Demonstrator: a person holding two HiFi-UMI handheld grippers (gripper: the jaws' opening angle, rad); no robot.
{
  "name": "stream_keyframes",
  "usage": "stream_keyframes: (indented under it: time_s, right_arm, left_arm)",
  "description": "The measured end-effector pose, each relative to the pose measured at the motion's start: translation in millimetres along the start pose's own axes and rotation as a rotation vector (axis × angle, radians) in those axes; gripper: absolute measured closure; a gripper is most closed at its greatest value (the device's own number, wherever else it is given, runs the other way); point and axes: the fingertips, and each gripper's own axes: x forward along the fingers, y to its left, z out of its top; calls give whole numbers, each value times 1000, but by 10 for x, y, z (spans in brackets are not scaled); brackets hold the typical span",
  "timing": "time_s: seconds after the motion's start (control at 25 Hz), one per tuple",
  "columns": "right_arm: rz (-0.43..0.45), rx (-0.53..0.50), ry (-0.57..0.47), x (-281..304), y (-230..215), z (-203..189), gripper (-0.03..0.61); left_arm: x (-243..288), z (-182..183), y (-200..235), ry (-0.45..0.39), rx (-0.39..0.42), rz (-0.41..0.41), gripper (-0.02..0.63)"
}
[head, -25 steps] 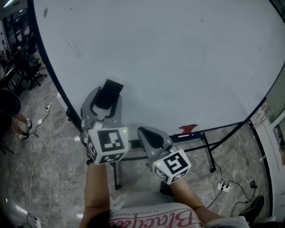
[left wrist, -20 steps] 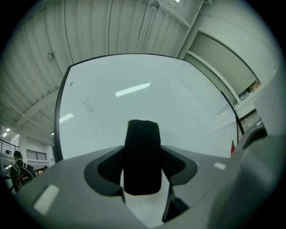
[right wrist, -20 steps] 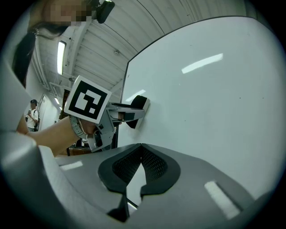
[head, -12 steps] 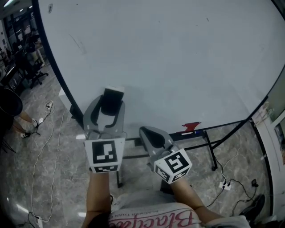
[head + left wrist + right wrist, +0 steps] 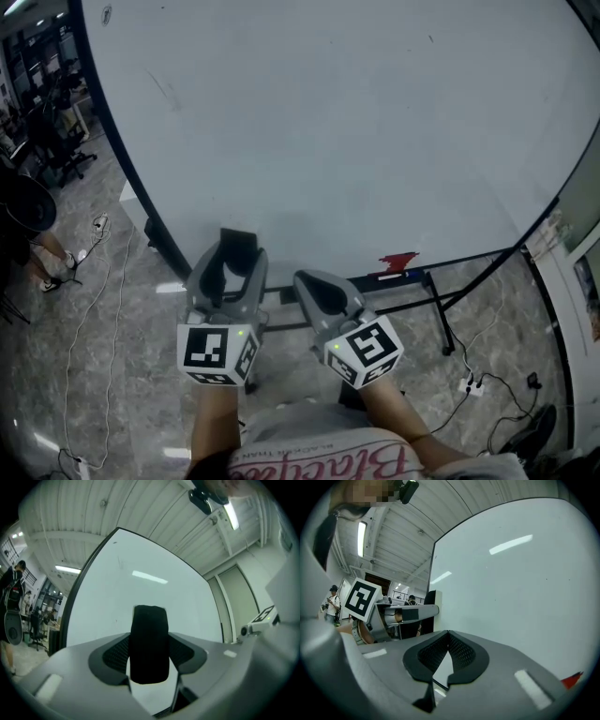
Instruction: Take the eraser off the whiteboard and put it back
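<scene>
Eraser [image 5: 149, 644] stands upright between the jaws of the left gripper [image 5: 236, 262], which are spread wide and press on its two sides. It is held just in front of the lower part of the whiteboard [image 5: 375, 141] — whether it touches the surface I cannot tell. To put it back well, I judge it should meet the board flat and square, and be released only once it clings. Further right, the right gripper [image 5: 309, 281] hangs idle — jaws together, nothing between them.

The whiteboard [image 5: 356, 131] is smooth, glossy white. The eraser [image 5: 149, 644] looks matt black, finely ribbed. My left tool [image 5: 234, 258] and right tool [image 5: 448, 634] are matt grey plastic; the floor [image 5: 112, 356] is polished stone.
</scene>
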Motion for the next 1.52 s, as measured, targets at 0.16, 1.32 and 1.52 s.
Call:
stream_keyframes:
  time_s: [0.16, 1.32, 1.52]
  right_arm:
    - [-10, -18, -13, -32, 12, 34, 577]
    - [-70, -22, -30, -169, -45, 74, 577]
    - [-79, -19, -28, -130, -84, 75, 577]
  left_arm:
    - [-107, -131, -83, 2, -61, -45, 377]
    - [157, 293, 102, 1, 143, -1, 377]
    - [359, 535, 266, 10, 226, 83, 377]
